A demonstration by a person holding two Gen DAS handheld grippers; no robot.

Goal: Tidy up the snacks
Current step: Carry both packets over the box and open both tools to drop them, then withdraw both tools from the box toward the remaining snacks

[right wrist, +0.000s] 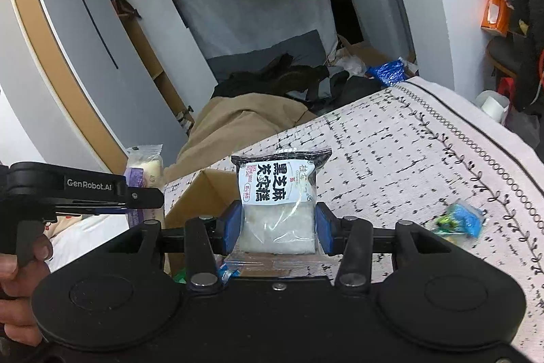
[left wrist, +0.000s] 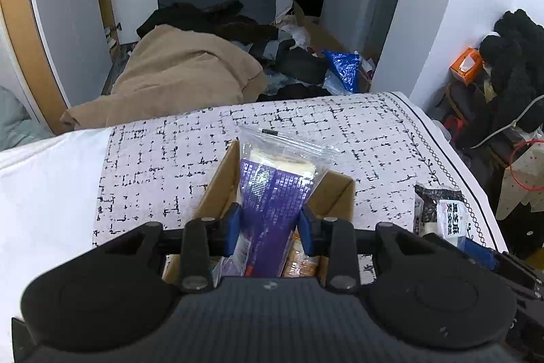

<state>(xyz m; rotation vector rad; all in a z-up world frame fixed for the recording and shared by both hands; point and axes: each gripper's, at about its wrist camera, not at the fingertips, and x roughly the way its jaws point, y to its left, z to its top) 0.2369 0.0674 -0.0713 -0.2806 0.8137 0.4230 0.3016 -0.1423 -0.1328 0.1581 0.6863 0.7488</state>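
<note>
Cardboard box [left wrist: 336, 196] sits open near the front edge of the bed's grid-patterned cover [left wrist: 170, 159]. Left gripper [left wrist: 268, 227] clamps a purple-and-clear snack packet [left wrist: 272, 193] upright above the box, where other wrapped snacks lie. Right gripper [right wrist: 277, 227] grips a black sesame cake packet [right wrist: 278, 189] just beside the box's right wall. Blue-wrapped candy [right wrist: 459, 221] lies alone on the cover toward its right edge. A hand [right wrist: 17, 295] holds the left gripper's handle.
</note>
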